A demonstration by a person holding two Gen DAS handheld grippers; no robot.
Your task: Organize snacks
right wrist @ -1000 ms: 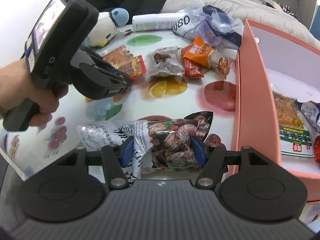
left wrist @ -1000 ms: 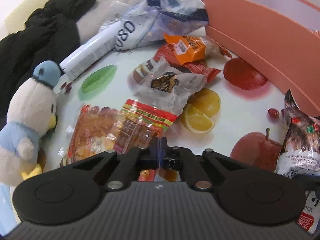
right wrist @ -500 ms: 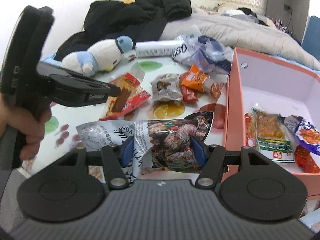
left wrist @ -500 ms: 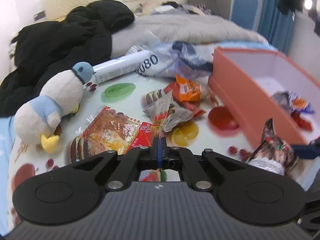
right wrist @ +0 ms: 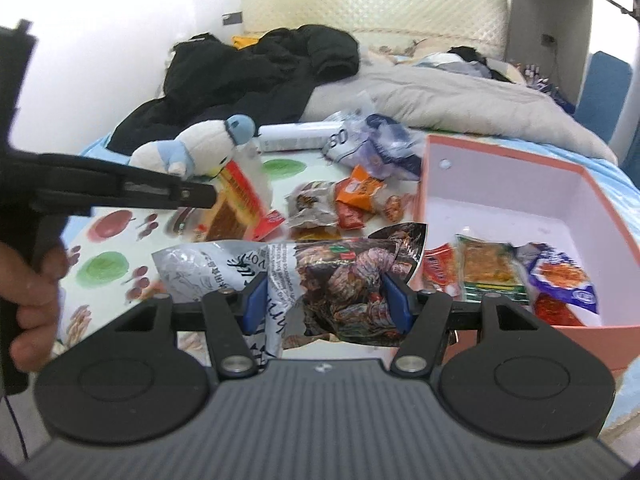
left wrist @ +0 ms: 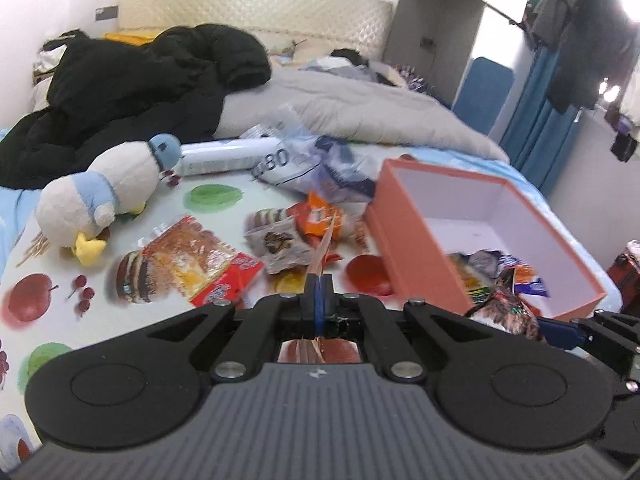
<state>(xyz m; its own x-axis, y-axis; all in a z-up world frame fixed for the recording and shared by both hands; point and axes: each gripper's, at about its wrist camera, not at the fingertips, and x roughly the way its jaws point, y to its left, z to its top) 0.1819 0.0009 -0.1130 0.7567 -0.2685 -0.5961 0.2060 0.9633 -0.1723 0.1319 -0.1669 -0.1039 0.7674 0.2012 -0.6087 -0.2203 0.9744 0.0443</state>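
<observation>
My left gripper (left wrist: 318,300) is shut on a flat red-striped snack packet (left wrist: 322,246), seen edge-on and lifted above the table; in the right wrist view the packet (right wrist: 236,208) hangs from that gripper (right wrist: 212,196). My right gripper (right wrist: 324,304) is shut on a dark meat snack bag (right wrist: 340,276), held left of the orange box (right wrist: 592,272). The box (left wrist: 412,248) holds several snack packets (right wrist: 488,268). More snacks lie on the fruit-print table: a bread packet (left wrist: 188,260), a clear packet (left wrist: 280,242) and an orange packet (left wrist: 320,216).
A plush penguin (left wrist: 100,196) lies at the table's left. A white tube (left wrist: 224,156) and a crumpled plastic bag (left wrist: 320,164) lie at the back. A black coat (left wrist: 132,92) and grey duvet (left wrist: 360,108) are on the bed behind.
My left gripper has lifted the red-striped packet off the table and risen, turning it edge-on. My right gripper has risen with the meat snack bag beside the box.
</observation>
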